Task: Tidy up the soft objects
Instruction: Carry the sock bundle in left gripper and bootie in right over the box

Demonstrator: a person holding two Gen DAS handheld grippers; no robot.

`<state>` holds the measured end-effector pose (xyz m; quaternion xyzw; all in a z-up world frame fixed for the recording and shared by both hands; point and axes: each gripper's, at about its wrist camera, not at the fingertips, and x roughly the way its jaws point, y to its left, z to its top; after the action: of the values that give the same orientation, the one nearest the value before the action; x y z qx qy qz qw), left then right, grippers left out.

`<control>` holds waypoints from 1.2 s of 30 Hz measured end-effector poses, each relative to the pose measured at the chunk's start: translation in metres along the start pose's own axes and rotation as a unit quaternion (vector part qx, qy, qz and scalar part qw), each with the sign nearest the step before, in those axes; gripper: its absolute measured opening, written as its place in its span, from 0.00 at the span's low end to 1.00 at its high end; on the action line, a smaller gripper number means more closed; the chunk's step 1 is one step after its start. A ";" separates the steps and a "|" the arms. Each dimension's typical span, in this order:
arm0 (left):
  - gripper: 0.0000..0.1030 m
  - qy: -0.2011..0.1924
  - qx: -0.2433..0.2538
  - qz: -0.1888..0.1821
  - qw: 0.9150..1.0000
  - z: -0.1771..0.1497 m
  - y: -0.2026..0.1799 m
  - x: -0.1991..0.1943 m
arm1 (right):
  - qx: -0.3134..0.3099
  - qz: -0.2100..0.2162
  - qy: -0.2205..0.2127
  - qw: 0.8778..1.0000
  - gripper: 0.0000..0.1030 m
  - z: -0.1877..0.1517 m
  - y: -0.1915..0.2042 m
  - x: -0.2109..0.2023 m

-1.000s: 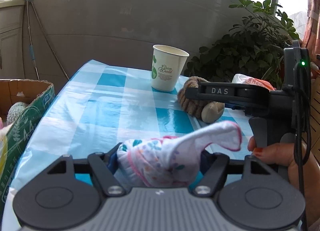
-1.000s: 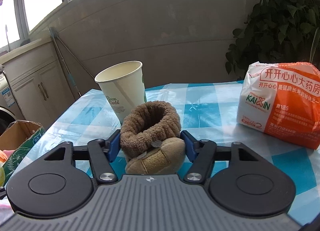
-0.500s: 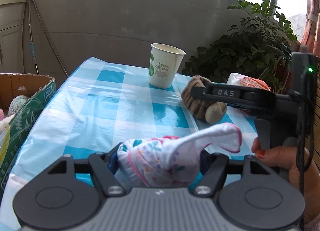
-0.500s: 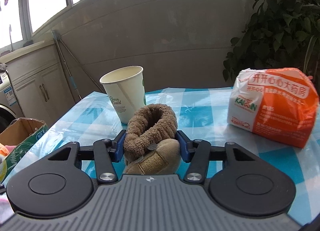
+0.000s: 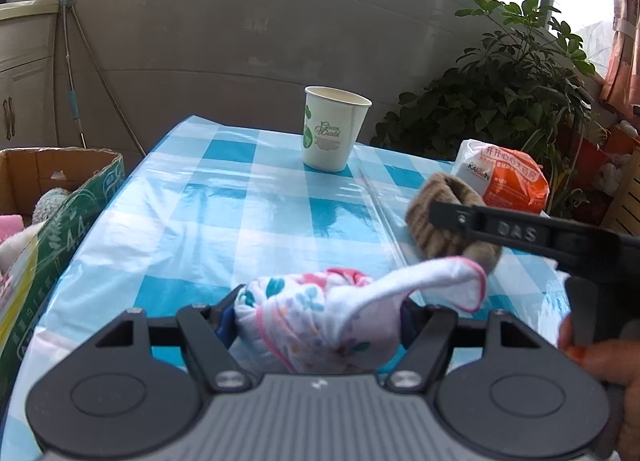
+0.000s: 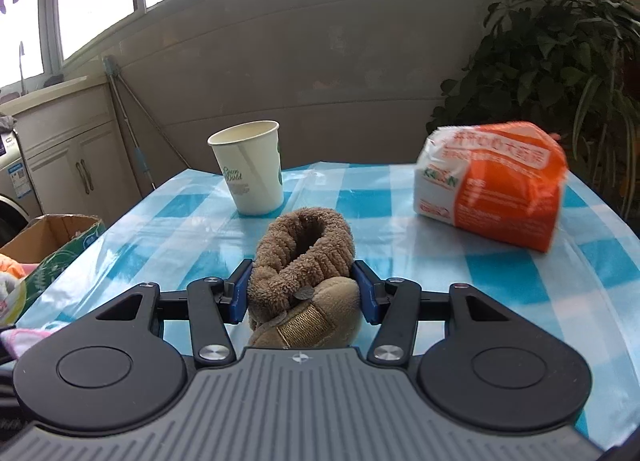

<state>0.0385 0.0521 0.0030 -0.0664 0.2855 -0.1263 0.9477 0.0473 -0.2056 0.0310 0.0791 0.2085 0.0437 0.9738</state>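
A white cloth bundle point(image 5: 312, 321) with a pink edge and a flower print sits between the pads of my left gripper point(image 5: 318, 317), which is shut on it just above the checked tablecloth point(image 5: 240, 213); one loose end sticks out to the right. A brown fuzzy bootie point(image 6: 304, 257) is pinched between the blue pads of my right gripper point(image 6: 303, 293). In the left wrist view the bootie point(image 5: 436, 221) shows at right behind the right gripper's black finger point(image 5: 500, 227), held by a person's hand point(image 5: 600, 361).
A paper cup point(image 6: 250, 169) stands at the table's far side and an orange-and-white packet point(image 6: 492, 185) lies at the far right. An open cardboard box point(image 5: 60, 197) with soft things stands off the table's left edge. A leafy plant point(image 5: 512, 89) fills the right background.
My right gripper's jaws closed onto the bootie and drew back from the cup and packet with it. The left gripper kept its hold on the cloth.
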 end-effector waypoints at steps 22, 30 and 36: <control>0.69 -0.006 -0.013 0.010 1.000 -0.025 0.005 -0.038 | 0.081 -0.025 -0.021 0.996 0.63 -0.053 -0.011 -0.106; 0.69 -0.007 -0.009 0.011 1.000 -0.028 0.014 -0.047 | 0.065 -0.039 -0.020 0.997 0.63 -0.062 -0.001 -0.124; 0.69 -0.017 0.003 0.017 1.000 -0.027 0.021 -0.055 | 0.062 -0.040 -0.018 0.997 0.63 -0.064 0.010 -0.134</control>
<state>-0.0169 0.0859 0.0056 -0.0613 0.2699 -0.1099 0.9546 -0.1014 -0.2031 0.0280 0.1316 0.1957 -0.0094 0.9718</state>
